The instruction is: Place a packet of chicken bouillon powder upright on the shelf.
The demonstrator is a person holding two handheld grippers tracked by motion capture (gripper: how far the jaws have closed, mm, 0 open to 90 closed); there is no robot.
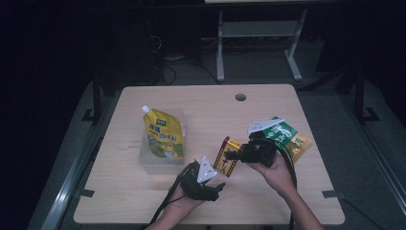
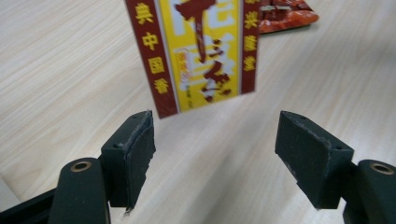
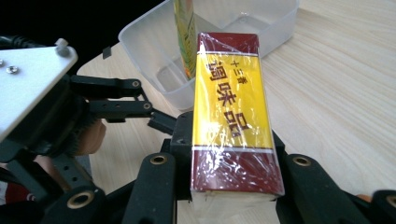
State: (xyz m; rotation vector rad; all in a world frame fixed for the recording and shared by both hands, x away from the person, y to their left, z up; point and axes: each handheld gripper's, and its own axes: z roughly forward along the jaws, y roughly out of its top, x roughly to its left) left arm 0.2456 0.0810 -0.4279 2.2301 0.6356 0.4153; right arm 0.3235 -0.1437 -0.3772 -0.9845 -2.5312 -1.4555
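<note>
The right gripper (image 1: 234, 154) holds a red and yellow box (image 1: 227, 156) up off the table (image 1: 287, 201).

Its two black jaws squeeze the box from both sides – in the right gripper view the box (image 3: 232, 116) sits tight between them, wrapped in shiny clear film. The left gripper (image 1: 214, 187) is close by, just below the box, and its jaws stand wide apart with nothing in them – the box (image 2: 198, 51) hangs in front of them, not touching. A clear tub (image 1: 160, 163) sits to the left with a yellow pouch (image 1: 163, 134) in it. Green and yellow packets (image 1: 287, 136) lie behind the right gripper.
</note>
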